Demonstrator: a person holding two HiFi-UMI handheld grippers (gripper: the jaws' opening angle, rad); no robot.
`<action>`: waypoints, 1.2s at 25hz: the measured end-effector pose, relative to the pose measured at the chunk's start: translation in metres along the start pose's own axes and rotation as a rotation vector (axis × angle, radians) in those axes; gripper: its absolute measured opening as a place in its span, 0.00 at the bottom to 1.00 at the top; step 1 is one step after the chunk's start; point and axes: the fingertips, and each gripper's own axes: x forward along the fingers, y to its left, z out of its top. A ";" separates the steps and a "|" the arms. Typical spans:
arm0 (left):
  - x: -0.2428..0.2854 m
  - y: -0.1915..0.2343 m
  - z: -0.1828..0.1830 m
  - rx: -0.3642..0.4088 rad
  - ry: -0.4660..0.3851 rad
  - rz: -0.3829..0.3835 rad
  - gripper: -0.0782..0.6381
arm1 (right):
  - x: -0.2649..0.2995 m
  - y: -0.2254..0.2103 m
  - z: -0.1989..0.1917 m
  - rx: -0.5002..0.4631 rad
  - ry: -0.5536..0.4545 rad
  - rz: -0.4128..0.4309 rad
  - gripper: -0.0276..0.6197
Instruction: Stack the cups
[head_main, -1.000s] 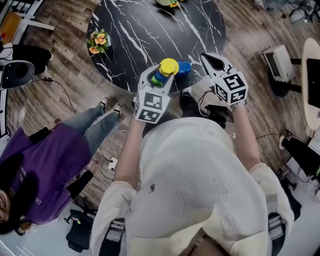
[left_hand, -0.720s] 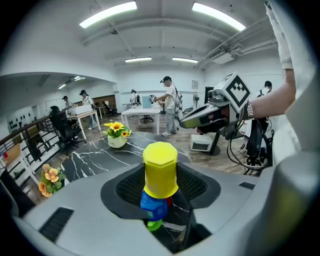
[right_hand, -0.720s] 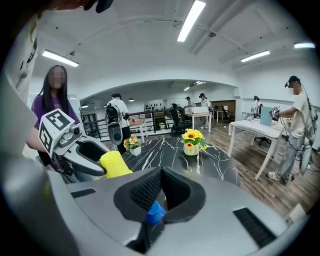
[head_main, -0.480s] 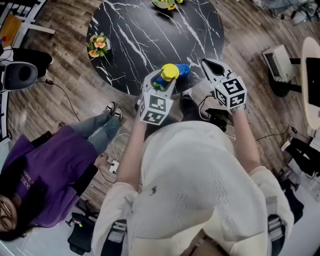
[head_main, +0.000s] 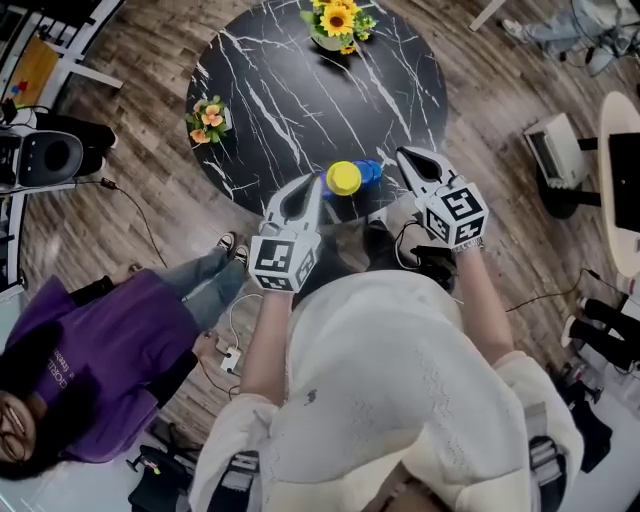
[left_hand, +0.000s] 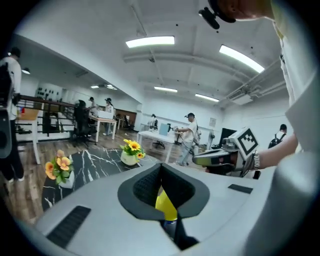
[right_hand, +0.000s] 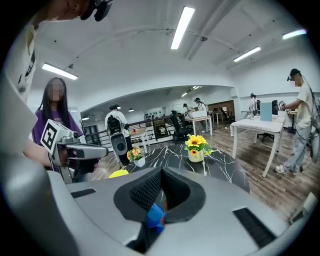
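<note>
Yellow cup (head_main: 344, 178), round-topped, just beside blue cup (head_main: 369, 171).

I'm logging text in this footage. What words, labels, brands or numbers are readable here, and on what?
Nothing is legible.
Left hand-held gripper, marker cube: square black-and-white pattern, no letters.
Right hand-held gripper, its marker cube: the same.
Purple top: small pale print, too blurred to read.

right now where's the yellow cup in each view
Head view: yellow cup just above centre, by the near edge of the black table.
Left gripper view: low centre.
Right gripper view: low, left of centre.
Shared landmark: sunflower pot, top of the head view, left of centre, right of centre.
</note>
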 end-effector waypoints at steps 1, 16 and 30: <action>-0.004 0.011 0.006 0.010 -0.016 0.047 0.14 | 0.000 0.001 0.004 0.016 -0.012 0.005 0.05; -0.050 0.029 0.178 0.186 -0.306 0.198 0.14 | -0.058 0.025 0.191 -0.112 -0.345 0.019 0.05; -0.076 0.034 0.192 0.214 -0.329 0.249 0.14 | -0.071 0.047 0.218 -0.117 -0.403 0.059 0.05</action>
